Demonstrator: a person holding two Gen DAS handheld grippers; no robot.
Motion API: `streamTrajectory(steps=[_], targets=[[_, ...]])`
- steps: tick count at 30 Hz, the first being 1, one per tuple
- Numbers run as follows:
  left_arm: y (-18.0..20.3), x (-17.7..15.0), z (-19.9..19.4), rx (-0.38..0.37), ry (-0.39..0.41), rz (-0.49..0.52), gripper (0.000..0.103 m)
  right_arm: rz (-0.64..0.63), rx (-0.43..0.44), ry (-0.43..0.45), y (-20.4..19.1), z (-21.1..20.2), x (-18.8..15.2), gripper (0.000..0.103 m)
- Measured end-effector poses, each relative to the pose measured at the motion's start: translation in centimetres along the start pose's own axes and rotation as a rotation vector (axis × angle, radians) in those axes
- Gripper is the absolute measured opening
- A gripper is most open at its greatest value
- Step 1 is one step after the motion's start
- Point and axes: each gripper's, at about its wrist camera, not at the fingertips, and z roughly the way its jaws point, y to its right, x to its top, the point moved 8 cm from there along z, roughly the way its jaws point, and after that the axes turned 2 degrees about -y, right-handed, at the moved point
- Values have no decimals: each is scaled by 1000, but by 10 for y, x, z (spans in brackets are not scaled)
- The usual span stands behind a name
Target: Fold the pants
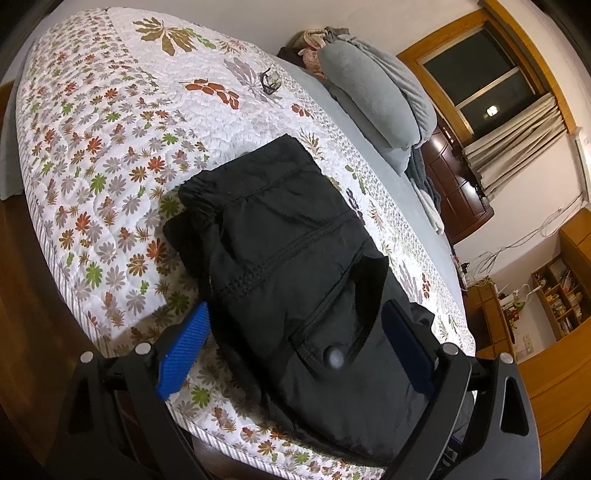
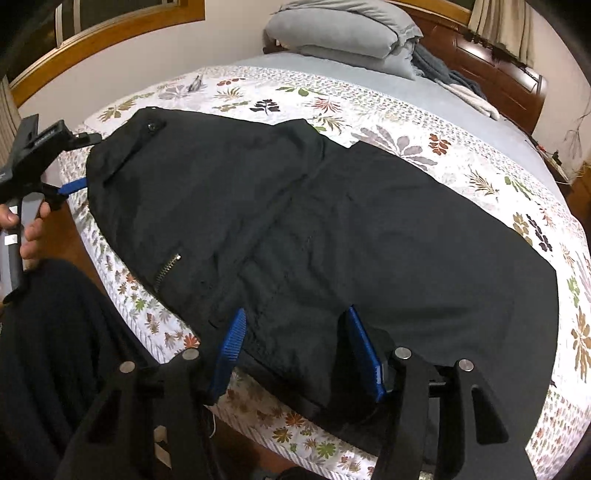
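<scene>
Black pants [image 2: 295,221] lie across the floral quilt [image 2: 406,122] near the bed's front edge, waistband with a button [image 2: 151,127] to the left, a pocket zipper [image 2: 168,268] toward the front. In the left wrist view the pants [image 1: 288,236] run away from the camera, button [image 1: 334,356] nearest. My left gripper [image 1: 291,326] is open, its blue pads on either side of the waist end; it also shows in the right wrist view [image 2: 70,162]. My right gripper [image 2: 295,332] is open, its pads straddling the pants' front edge.
Grey pillows [image 2: 340,33] and blankets are piled at the head of the bed. A small dark object [image 1: 269,82] lies on the quilt. A dark wooden headboard [image 2: 498,70], a window [image 1: 476,70] with curtains and wooden shelves [image 1: 557,295] stand around the bed.
</scene>
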Motion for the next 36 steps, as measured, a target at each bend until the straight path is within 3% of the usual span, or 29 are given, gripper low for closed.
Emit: streamTrajectory(steps=[12,17,26,36], targets=[[-3,-6,-6,-4,-14,-43,92,80,220,-28,20,-21,48,61],[-8,-8,-4,60,-36,-55,92,85,265,-72,19,-7,74,66],[-8,-12,-11,157,-66,-19,92,1,379,-184,-22,28,148,86],[-17,-3,-20,212,-77,18,93,-219,486,-350,-114,101,251,89]])
